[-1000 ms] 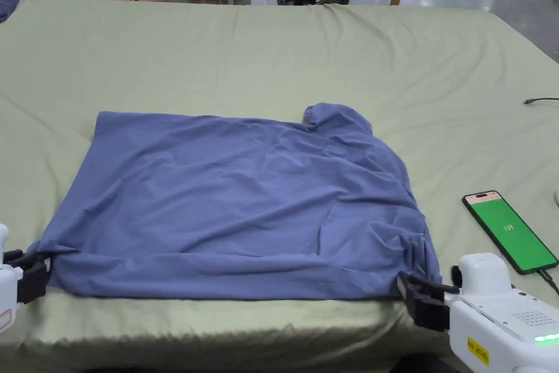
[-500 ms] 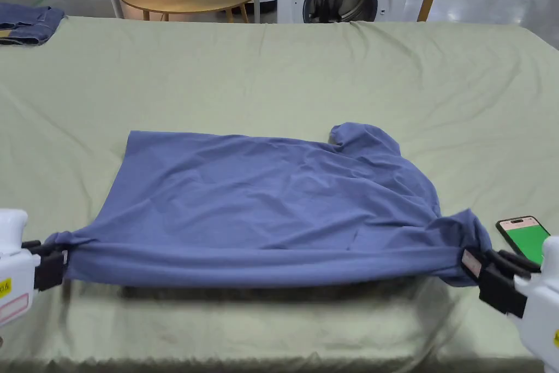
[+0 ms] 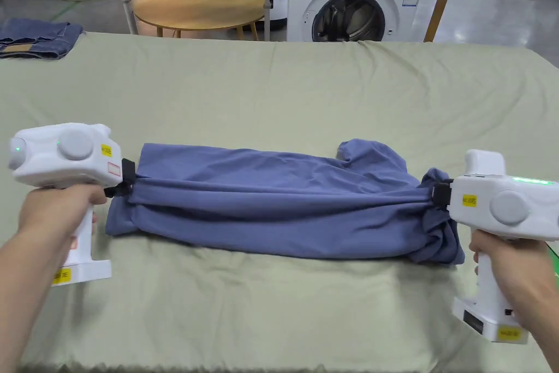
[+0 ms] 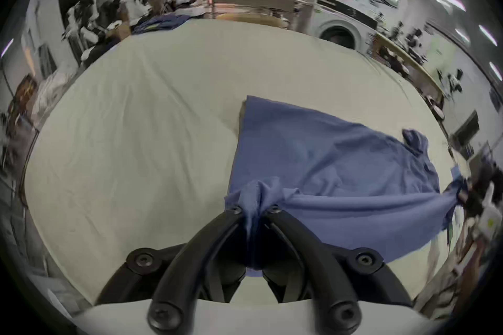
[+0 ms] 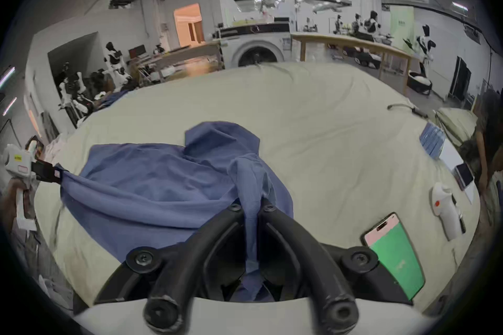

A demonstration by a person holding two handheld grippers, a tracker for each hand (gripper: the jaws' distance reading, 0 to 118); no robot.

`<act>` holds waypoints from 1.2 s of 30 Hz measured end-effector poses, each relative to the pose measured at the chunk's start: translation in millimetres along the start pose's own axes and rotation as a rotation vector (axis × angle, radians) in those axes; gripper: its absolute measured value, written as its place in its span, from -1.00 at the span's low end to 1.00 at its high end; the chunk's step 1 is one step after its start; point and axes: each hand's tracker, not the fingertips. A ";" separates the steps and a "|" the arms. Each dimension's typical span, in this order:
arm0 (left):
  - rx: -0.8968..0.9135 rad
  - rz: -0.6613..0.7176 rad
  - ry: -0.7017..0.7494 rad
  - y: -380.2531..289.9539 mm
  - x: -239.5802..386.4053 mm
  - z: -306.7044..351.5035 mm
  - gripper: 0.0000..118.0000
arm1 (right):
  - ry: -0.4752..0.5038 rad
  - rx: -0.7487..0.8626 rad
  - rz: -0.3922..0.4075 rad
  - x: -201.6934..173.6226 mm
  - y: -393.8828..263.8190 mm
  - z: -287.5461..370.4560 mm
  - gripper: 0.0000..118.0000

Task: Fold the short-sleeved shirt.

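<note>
Left tongs (image 4: 254,210): jaws pinched tight on a bunched corner of the shirt (image 3: 284,202), at its left end.
Right tongs (image 5: 251,207): jaws clamped on a gathered corner at the shirt's right end, cloth hanging down between them.
Held edge: stretched taut between both tongs, lifted clear of the cloth below and carried over the shirt's middle.
Shirt: blue, lying crosswise on the green-sheeted surface (image 3: 327,90); far edge flat, near fold resting on the sheet, right end crumpled, a sleeve (image 3: 371,153) poking out behind.
Progress: first lengthwise fold looks about half made; the held edge is not yet laid down.
Left to do: lay and release the edge, tidy the sleeve, fold across.
Nearby: phone (image 5: 394,254) at right, well apart from the shirt.
</note>
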 end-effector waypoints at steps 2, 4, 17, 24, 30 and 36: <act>0.008 -0.001 0.010 -6.5 5.5 1.8 -0.32 | 0.022 0.011 -0.024 0.8 -6.5 -0.2 -0.41; 0.078 -0.029 0.033 -15.6 8.0 11.9 0.56 | 0.022 0.026 -0.015 1.5 -10.0 8.3 0.78; 0.468 -0.209 -0.082 -173.2 31.8 121.2 -0.72 | 0.105 0.346 0.228 -68.2 -90.6 131.6 -0.37; 0.357 -0.183 -0.026 -183.4 -6.1 95.6 -1.00 | 0.132 0.307 0.198 -71.0 -104.7 128.6 -1.00; 0.320 -0.133 0.013 -157.1 -37.0 60.1 -1.00 | 0.136 0.267 0.182 -65.9 -108.2 122.1 -1.00; 0.252 -0.129 0.074 -115.5 -28.8 16.9 0.99 | 0.119 0.240 0.164 -53.7 -110.7 117.2 -1.00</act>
